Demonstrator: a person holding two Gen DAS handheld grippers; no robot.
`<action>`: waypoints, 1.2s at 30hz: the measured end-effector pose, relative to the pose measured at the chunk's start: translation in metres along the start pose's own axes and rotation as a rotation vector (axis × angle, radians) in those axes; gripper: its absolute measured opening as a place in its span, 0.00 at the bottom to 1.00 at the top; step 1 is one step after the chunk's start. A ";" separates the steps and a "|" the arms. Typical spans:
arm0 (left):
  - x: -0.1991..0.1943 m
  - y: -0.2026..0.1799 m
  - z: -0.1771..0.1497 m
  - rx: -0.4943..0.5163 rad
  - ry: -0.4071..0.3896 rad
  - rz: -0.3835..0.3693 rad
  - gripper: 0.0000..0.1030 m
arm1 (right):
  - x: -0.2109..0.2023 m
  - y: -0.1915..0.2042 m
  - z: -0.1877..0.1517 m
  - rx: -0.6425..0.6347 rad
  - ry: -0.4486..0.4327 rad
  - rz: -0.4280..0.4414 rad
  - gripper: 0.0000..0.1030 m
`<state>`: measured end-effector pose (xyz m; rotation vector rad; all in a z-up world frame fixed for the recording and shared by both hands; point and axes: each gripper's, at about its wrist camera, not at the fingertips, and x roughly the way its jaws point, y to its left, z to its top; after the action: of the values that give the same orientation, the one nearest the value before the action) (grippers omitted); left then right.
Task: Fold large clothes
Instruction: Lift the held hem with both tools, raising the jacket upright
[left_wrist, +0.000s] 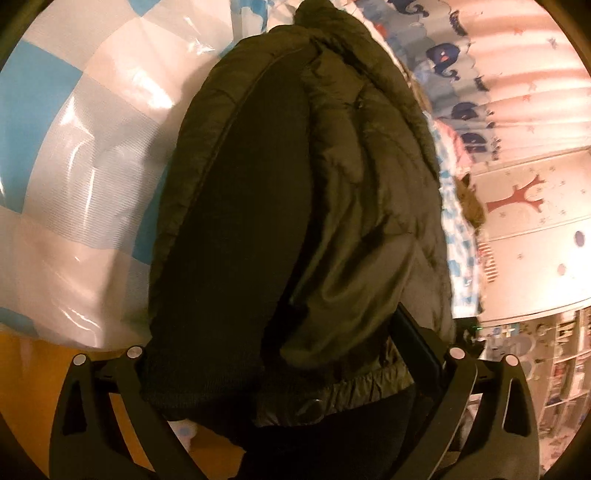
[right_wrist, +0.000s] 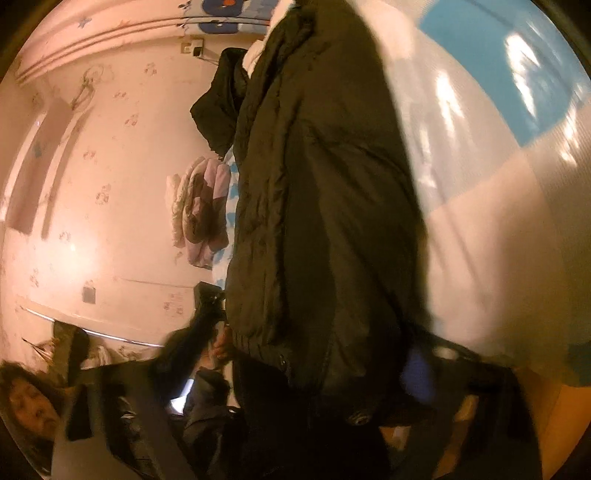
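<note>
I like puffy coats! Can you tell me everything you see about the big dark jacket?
The jacket is dark olive-black, puffy and quilted, with shiny fabric, a ribbed knit band and a snap button near the bottom. It is bunched lengthwise over a blue-and-white checked cover. The left gripper seems to clamp its hem; the right view is too blurred to tell.

A child's bedroom in a home: whale-print curtains (left_wrist: 458, 77) hang at upper right of the left wrist view, beside pale wallpaper with a red tree motif (left_wrist: 517, 195). A glossy blue-and-white checked cover (left_wrist: 74, 147) fills the left. In the right wrist view, paw-print wallpaper (right_wrist: 103, 192) spans the left, with folded bedding (right_wrist: 201, 210) at centre.
</note>
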<state>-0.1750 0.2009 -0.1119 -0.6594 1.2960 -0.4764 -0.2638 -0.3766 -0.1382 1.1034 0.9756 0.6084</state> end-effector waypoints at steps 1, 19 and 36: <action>-0.001 0.000 0.000 0.000 0.006 0.021 0.76 | 0.001 0.004 -0.001 -0.014 0.004 -0.026 0.47; -0.109 -0.071 -0.046 0.166 -0.056 -0.157 0.09 | -0.064 0.088 -0.035 -0.165 -0.133 -0.002 0.24; -0.061 0.060 -0.047 -0.019 0.017 -0.229 0.79 | -0.054 -0.036 -0.035 0.129 -0.079 0.090 0.83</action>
<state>-0.2369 0.2765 -0.1159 -0.8265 1.2481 -0.6581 -0.3216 -0.4178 -0.1574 1.2818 0.9104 0.5769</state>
